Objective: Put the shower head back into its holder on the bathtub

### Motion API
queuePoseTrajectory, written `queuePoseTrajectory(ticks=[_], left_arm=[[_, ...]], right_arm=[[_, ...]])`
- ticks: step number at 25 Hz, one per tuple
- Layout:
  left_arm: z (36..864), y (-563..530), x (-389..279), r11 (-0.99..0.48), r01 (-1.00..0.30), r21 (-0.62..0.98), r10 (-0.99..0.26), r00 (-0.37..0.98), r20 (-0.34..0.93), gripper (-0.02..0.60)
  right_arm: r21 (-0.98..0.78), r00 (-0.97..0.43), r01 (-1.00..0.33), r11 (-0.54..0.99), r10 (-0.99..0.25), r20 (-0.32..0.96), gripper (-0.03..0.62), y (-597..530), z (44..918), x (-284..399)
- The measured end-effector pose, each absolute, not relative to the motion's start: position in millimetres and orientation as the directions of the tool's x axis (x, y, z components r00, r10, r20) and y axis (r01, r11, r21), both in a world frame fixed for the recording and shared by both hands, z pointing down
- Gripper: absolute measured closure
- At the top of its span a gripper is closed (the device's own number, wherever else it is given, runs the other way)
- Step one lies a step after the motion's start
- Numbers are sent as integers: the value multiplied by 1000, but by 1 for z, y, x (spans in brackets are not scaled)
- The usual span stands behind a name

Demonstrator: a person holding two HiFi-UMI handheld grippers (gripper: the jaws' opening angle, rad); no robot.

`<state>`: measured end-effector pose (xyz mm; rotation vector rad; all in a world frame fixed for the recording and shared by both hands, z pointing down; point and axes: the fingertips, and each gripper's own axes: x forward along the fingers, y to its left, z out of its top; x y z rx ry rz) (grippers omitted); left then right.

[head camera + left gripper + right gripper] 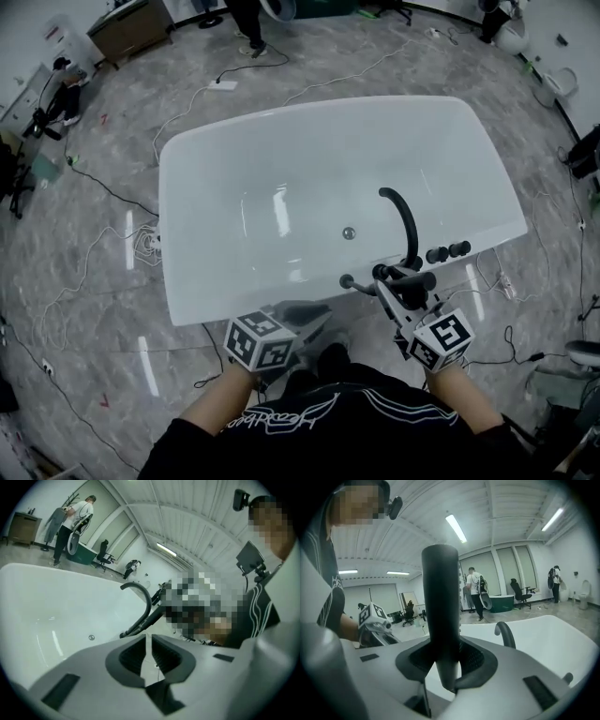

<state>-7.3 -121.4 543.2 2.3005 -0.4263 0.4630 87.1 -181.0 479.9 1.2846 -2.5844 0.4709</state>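
**A:** At the near rim of the bathtub (319, 111), toward its right end, where does the job stand?

**B:** Midway, I'd judge. The shower head (439, 602) is in the right gripper (446, 663). The jaws are clamped on its dark handle, which stands upright between them. It sits over the near rim, close beside the base of the curved black spout (403, 220) and the row of tap knobs (448, 251).

**A:** So it isn't seated?

**B:** Not as far as I can see. It is carried by the jaws, not by a fitting. Several dark fittings sit on that rim, and I can't make out from above which one is the holder.

**A:** And the left gripper (149, 654)?

**B:** Empty. Its jaws are drawn narrow, with only a thin slit between the pads and nothing in it. It hovers by the near rim, to the left of the other gripper.

**A:** What's left?

**B:** Lining the handle up with the holder, lowering it in, then letting go. The pickup looks done. The placing isn't.
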Motion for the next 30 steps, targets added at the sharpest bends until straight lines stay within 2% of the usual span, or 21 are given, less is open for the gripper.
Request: queuePoseTrajectory(ticks=[2, 16, 30], left_arm=[[539, -120, -14, -679, -445, 584, -181, 873, 454, 575], [527, -101, -54, -599, -530, 601, -313, 845, 434, 577], [540, -94, -82, -520, -592, 615, -384, 806, 451, 577]], right_arm=[[-166, -594, -801, 575, -732, 334, 470, -187, 496, 83], [-197, -557, -822, 534, -681, 476, 470, -225, 619, 74], [-185, -503, -839, 512, -599, 623, 470, -229, 702, 70]])
